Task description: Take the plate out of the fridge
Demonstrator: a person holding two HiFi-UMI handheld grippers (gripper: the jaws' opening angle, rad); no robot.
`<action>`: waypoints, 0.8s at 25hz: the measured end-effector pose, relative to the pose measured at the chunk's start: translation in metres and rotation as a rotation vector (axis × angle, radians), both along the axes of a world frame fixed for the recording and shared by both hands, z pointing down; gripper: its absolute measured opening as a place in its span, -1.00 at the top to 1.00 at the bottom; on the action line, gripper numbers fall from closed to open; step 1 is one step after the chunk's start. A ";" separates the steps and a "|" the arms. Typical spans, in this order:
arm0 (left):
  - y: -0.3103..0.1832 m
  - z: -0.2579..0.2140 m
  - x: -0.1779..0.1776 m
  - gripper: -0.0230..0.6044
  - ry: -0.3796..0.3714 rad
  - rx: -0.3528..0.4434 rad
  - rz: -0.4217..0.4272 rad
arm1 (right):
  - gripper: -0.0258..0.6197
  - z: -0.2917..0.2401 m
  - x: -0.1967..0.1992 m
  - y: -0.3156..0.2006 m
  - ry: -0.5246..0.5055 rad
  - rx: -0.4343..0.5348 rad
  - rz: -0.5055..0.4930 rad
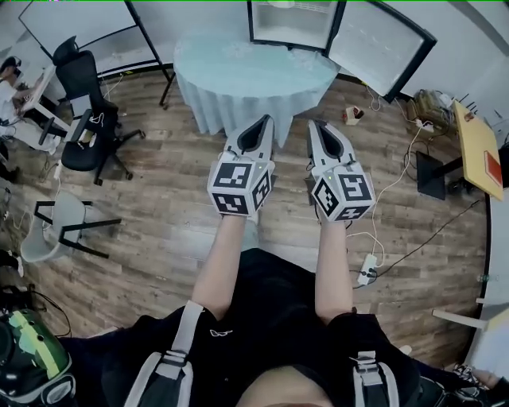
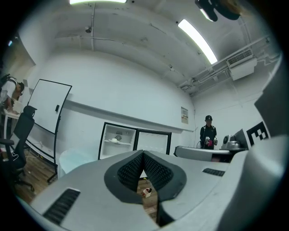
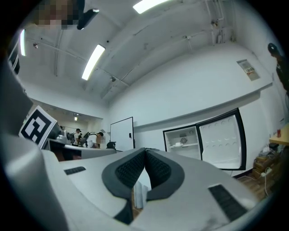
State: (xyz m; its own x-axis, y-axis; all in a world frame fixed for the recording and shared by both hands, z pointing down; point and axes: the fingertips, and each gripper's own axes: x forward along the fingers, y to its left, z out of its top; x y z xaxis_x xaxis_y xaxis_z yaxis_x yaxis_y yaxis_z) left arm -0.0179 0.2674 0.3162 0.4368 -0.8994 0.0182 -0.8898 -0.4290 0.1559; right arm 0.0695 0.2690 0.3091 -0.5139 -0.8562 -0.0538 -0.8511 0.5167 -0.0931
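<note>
Table: The round, cloth-covered table [image 1: 254, 75] stands at your 12 o'clock, between you and the fridge. You probably need to go around it or lean over it.
Fridge: The fridge [image 1: 290, 22] sits past the table, also at 12 o'clock, against the wall. It is well apart from both grippers, so the job looks barely begun.
Door: The door [image 1: 380, 49] is swung wide open toward 1 o'clock. That leaves the shelves exposed, and I judge there is no opening step left for you.
Chair: A black chair [image 1: 83, 111] is parked at 10 o'clock, off your likely path.
Left gripper: Your left gripper [image 1: 265, 121] is clenched on nothing. Its own view shows the ribbed pads [image 2: 132, 170] meeting at the tip. You hold it level and aimed at 12 o'clock, which looks like a carrying pose for the approach.
Right gripper: Your right gripper [image 1: 318, 125] is likewise closed and empty, level and just beside the left one. Both must spread before they can grasp anything.
Plate: The plate [image 2: 114, 140] rests on the fridge's upper shelf, with a small item just behind it. It is far ahead at 12 o'clock and untouched. A thin rim on a shelf probably calls for a level, edge-on pinch.
</note>
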 end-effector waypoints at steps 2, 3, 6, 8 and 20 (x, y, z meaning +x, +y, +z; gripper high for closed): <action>-0.010 0.007 0.003 0.92 -0.011 -0.012 0.022 | 0.90 0.001 0.005 -0.010 -0.042 -0.016 0.015; -0.018 0.010 0.002 0.92 -0.014 -0.019 0.029 | 0.90 0.001 0.005 -0.017 -0.056 -0.017 0.017; -0.049 0.023 -0.017 0.92 0.020 -0.060 0.012 | 0.90 -0.004 -0.011 -0.044 -0.072 -0.007 -0.008; -0.074 0.027 -0.029 0.92 0.046 -0.085 -0.001 | 0.90 -0.005 -0.021 -0.068 -0.080 -0.009 -0.019; -0.214 0.036 -0.069 0.92 0.069 -0.136 0.010 | 0.90 0.015 -0.063 -0.211 -0.092 -0.082 -0.019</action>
